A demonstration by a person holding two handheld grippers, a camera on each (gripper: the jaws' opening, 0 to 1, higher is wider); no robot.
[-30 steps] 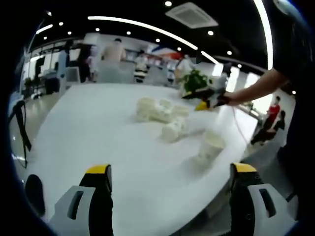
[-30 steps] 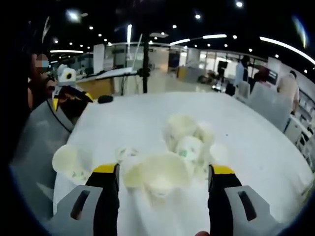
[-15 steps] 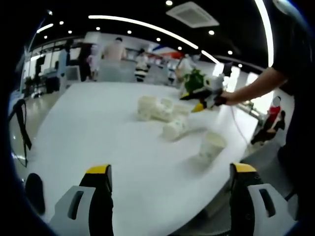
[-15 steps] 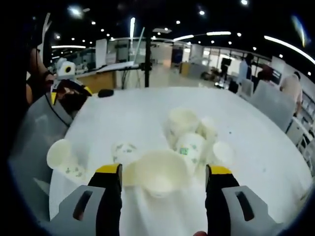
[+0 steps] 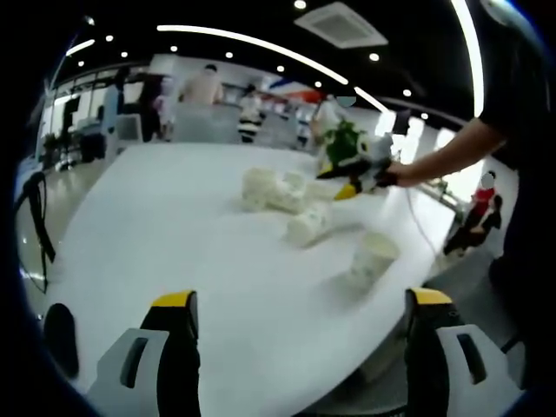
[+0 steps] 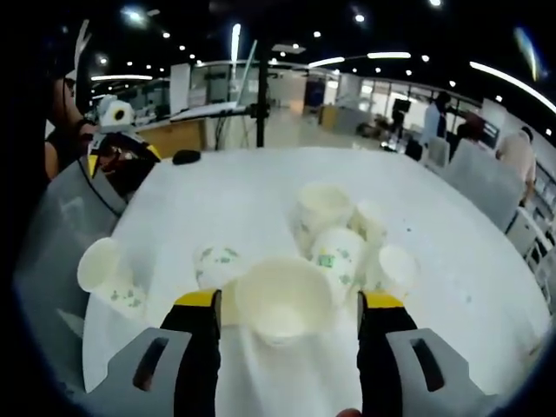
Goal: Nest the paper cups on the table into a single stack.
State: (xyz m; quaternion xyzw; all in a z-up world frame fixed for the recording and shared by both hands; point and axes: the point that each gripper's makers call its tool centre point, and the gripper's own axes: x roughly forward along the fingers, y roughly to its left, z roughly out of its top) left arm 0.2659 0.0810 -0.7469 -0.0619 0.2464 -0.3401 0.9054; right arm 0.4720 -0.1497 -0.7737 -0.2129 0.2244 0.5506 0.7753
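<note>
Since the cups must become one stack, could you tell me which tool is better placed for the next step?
Right: the right tool already has a cup between its jaws, beside the cup cluster. The left tool is open, far back.

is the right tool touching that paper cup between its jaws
Touching. In the right gripper view the paper cup spans the right tool, its rim meeting both yellow-tipped jaws with no gap.

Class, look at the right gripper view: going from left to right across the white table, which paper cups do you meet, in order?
Lone white paper cup with green print near the table's edge → small green-patterned paper cup lying on its side → large white paper cup between the right tongs, mouth towards the camera → white paper cup at the cluster's right end.
</note>
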